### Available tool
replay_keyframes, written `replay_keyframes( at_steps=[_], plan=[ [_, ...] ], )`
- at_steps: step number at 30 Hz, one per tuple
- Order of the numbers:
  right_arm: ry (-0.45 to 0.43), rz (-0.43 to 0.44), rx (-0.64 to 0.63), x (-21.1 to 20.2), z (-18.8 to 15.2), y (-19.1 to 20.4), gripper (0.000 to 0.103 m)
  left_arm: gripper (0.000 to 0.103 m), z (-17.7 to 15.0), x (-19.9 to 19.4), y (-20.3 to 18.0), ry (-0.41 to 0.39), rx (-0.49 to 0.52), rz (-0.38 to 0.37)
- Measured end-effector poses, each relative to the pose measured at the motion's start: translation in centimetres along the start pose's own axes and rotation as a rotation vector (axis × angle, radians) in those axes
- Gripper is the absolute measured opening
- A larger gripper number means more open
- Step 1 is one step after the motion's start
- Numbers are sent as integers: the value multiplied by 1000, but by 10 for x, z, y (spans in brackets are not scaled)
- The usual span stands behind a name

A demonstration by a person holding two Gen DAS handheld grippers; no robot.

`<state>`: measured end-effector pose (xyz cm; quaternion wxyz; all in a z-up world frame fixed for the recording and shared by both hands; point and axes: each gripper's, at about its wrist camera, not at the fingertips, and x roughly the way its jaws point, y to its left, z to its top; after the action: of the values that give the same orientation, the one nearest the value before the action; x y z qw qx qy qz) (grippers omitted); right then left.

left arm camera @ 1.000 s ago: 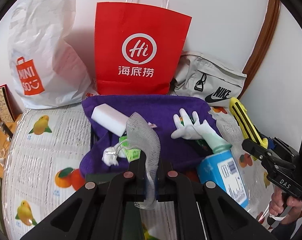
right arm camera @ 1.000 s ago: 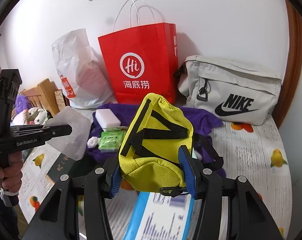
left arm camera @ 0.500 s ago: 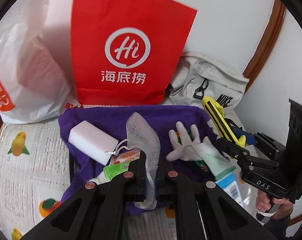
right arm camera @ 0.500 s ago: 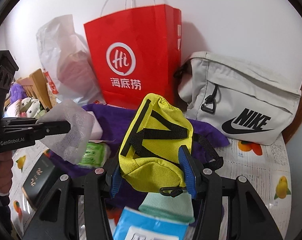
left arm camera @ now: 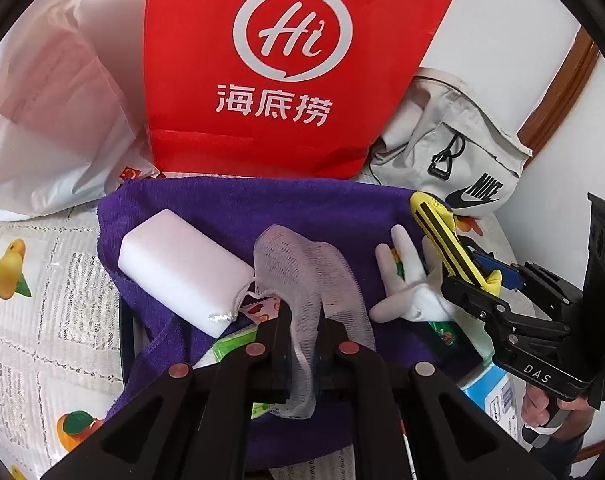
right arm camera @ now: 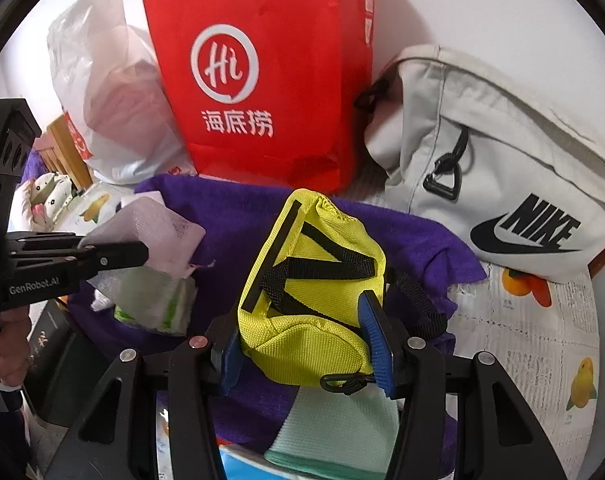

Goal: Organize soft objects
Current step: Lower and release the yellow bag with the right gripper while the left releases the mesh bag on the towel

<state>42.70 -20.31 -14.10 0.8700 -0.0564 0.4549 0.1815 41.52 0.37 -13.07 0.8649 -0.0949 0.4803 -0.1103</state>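
Note:
A purple towel point(left arm camera: 262, 208) lies spread in front of the bags, with a white sponge block point(left arm camera: 182, 272) and a white glove point(left arm camera: 406, 288) on it. My left gripper point(left arm camera: 304, 316) pinches a white mesh pouch point(left arm camera: 310, 272) just above the towel; its jaws are opening slightly, with the mesh still between the pads. My right gripper point(right arm camera: 302, 320) is shut on a yellow pouch with black straps point(right arm camera: 314, 280), which it holds over the towel's right part. The right wrist view shows the left gripper point(right arm camera: 138, 252) with the mesh pouch point(right arm camera: 158, 232) above a green wipes pack point(right arm camera: 154, 300).
A red paper bag point(left arm camera: 294, 68) stands against the wall behind the towel. A white plastic bag point(left arm camera: 50, 100) is to its left and a grey Nike bag point(right arm camera: 502, 160) to its right. A blue box point(left arm camera: 490, 396) lies near the front, under the right gripper. A fruit-print cloth covers the surface.
Both grippers have moved forward and down toward the purple towel and the bags, carrying the mesh pouch and the yellow pouch. Both holds look unchanged.

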Motion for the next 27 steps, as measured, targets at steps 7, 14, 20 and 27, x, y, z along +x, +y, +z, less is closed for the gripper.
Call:
replay_keyframes(
  at_steps=[7, 14, 20, 27],
  plan=[
    [39, 15, 19, 13, -3, -5, 54, 11, 0, 10, -1, 25, 15, 25],
    [47, 31, 35, 14, -1, -6, 55, 14, -1, 9, 1, 29, 9, 28],
    [46, 36, 36, 7, -3, -4, 56, 17, -3, 2, 3, 27, 7, 39],
    [37, 36, 44, -6, -9, -4, 70, 43, -5, -6, 7, 21, -10, 66]
  ],
)
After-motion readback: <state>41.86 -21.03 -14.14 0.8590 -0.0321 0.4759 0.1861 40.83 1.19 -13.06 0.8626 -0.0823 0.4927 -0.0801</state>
